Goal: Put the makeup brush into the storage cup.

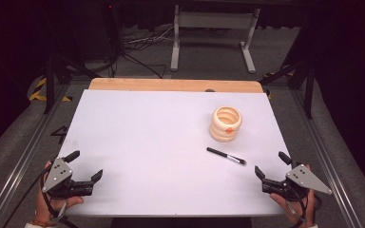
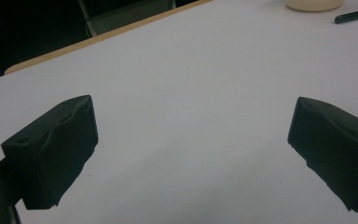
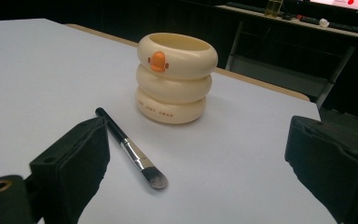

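A cream ringed cup with an orange duck bill stands upright on the right half of the white table. A black makeup brush lies flat just in front of it. My right gripper rests near the front right corner, open and empty, a short way right of the brush. In the right gripper view the brush lies ahead of the left jaw, bristles toward me, with the cup behind it. My left gripper sits at the front left, open, with bare table between its jaws.
A wooden strip runs along the table's far edge. Beyond it stand a metal frame and loose cables on the floor. Rails flank both sides of the table.
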Available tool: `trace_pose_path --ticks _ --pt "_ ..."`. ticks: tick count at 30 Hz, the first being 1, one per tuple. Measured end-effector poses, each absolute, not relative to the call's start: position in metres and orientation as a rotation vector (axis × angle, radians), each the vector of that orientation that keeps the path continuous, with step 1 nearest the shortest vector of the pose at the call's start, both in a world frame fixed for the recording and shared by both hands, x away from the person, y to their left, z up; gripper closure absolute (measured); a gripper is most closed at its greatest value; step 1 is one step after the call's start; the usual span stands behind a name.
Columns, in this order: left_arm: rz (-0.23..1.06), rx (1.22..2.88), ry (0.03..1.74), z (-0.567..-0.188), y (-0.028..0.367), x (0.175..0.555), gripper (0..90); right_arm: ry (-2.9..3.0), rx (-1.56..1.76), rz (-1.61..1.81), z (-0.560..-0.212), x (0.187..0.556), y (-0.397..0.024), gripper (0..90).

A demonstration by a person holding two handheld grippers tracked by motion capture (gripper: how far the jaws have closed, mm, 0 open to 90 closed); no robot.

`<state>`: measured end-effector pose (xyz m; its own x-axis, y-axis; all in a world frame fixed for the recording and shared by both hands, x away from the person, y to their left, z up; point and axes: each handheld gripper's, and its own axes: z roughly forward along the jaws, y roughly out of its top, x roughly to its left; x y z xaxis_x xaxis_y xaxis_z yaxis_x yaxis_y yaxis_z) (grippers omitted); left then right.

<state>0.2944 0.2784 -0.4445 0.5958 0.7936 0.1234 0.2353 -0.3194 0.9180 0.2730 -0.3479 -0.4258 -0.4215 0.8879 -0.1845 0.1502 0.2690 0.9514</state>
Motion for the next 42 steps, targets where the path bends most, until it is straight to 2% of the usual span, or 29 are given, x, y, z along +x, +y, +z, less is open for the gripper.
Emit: trace_pose_path --ticks 15,22,34,42 --pt "0.676 1.877 0.818 -0.448 0.275 0.295 3.0 1.808 0.954 1.187 -0.423 0.279 -0.346 7.3" --pt "0.654 1.893 0.805 -0.449 0.27 0.296 3.0 1.866 0.943 1.165 -0.407 0.292 -0.345 8.6" --pt "0.643 1.889 0.804 -0.45 0.267 0.297 3.4 2.202 0.889 1.069 -0.384 0.333 -0.324 18.8" --pt "0.64 1.912 0.785 -0.452 0.263 0.296 3.6 2.486 0.826 0.826 -0.381 0.372 -0.297 30.6"
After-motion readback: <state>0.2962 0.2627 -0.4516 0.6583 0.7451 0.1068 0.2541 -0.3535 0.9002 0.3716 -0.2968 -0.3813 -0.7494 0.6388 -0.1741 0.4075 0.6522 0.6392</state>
